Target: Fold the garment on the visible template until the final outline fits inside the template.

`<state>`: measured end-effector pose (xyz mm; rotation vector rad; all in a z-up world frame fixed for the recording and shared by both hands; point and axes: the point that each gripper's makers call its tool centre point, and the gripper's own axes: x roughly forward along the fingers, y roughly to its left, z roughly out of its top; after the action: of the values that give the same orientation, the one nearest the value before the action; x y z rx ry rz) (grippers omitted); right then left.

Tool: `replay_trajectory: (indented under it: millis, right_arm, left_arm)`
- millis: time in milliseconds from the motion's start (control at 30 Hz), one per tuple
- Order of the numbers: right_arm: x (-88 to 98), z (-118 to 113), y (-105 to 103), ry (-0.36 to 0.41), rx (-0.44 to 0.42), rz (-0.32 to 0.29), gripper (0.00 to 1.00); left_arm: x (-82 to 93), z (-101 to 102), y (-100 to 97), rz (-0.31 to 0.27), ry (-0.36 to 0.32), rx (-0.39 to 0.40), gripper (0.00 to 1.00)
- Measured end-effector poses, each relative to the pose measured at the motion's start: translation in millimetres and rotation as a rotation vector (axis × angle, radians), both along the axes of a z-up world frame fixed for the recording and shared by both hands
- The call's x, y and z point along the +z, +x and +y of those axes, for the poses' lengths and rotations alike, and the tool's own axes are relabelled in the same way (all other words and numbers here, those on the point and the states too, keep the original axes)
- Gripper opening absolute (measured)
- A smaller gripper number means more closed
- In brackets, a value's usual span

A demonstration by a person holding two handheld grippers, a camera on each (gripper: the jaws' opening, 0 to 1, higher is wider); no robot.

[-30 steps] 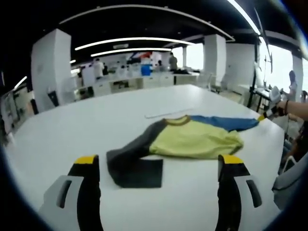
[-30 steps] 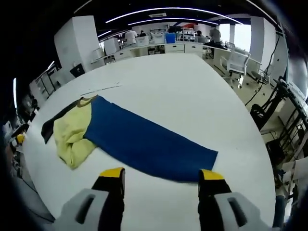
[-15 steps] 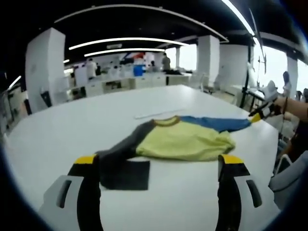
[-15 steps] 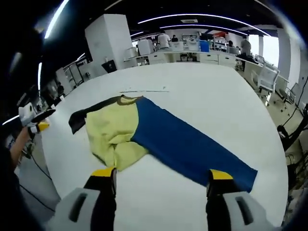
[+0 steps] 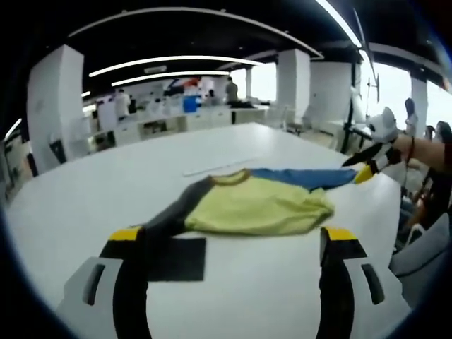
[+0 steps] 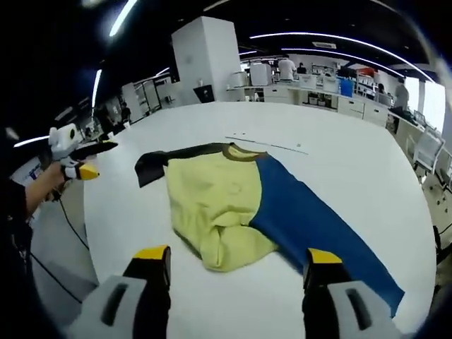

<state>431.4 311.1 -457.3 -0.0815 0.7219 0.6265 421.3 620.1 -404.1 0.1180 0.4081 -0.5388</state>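
Lying rumpled on table (image 6: 339,162): garment (image 6: 233,205), yellow body, blue, dark-grey sleeves.

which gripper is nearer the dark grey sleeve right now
Left. The left gripper sits just short of the dark grey sleeve, whose cuff lies by its left jaw. The right gripper faces the yellow body; the sleeve lies beyond it.

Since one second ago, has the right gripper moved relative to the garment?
Yes. The right gripper swung from the blue sleeve end toward the yellow body.
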Motion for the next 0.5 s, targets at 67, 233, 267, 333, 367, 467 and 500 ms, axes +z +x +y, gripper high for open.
replay_trajectory:
  millis: [67,233,267,333,367,467,500]
  right_arm:
    - [0.8,11.7,-3.6,0.0,0.026,0.001,0.77]
    - [-1.5,40.0,-6.5,-0.001,0.112,-0.002,0.78]
    - [-2.0,48.3,-6.9,-0.003,0.141,-0.007,0.77]
    - [-2.6,59.6,-5.5,-0.008,0.182,-0.026,0.77]
    - [-0.9,65.8,-6.0,-0.004,0.195,-0.037,0.76]
    - [0.0,86.2,-6.7,-0.014,0.282,-0.075,0.76]
    - [-0.7,90.2,-7.0,-0.024,0.303,-0.081,0.76]
  left_arm:
    - [0.9,-2.4,-1.8,0.0,-0.011,-0.004,0.99]
    - [2.2,-9.5,-6.5,-0.004,-0.014,-0.011,0.99]
    - [2.3,-10.2,-6.6,-0.004,-0.023,-0.01,0.99]
    - [1.4,-13.1,-8.4,0.004,-0.039,-0.014,0.99]
    - [1.0,-14.1,-9.3,0.005,-0.037,-0.015,0.99]
    - [0.9,-13.4,-9.5,0.0,-0.036,-0.004,0.99]
    - [1.7,-14.2,-10.1,-0.001,-0.043,0.001,0.99]
